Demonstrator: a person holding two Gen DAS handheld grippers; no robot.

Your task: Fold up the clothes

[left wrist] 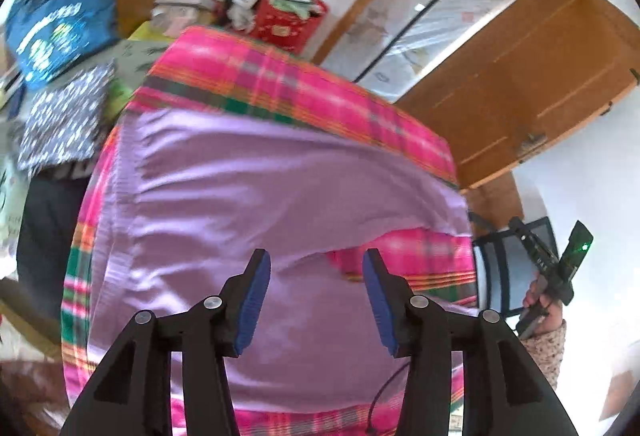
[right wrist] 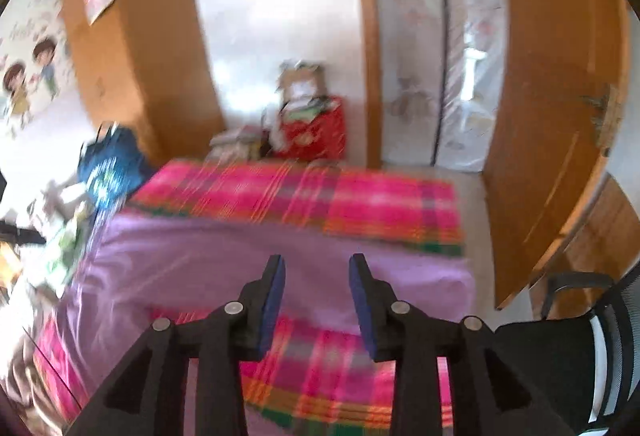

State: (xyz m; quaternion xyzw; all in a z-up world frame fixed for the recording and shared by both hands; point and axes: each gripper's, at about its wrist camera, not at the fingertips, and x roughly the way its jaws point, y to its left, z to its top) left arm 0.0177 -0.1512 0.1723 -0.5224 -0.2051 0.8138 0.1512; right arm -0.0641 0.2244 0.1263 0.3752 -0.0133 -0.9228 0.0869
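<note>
A shiny lilac garment lies spread over a pink plaid blanket on the bed. It also shows in the right wrist view, blurred, over the same blanket. My left gripper is open and empty, hovering above the garment's near part. My right gripper is open and empty above the garment's near right edge. The right gripper also appears at the far right of the left wrist view, held in a hand off the bed's side.
A blue printed garment, a dotted cloth and dark clothing lie at the bed's left. Boxes and a red bag stand behind the bed. A wooden door and a black chair are on the right.
</note>
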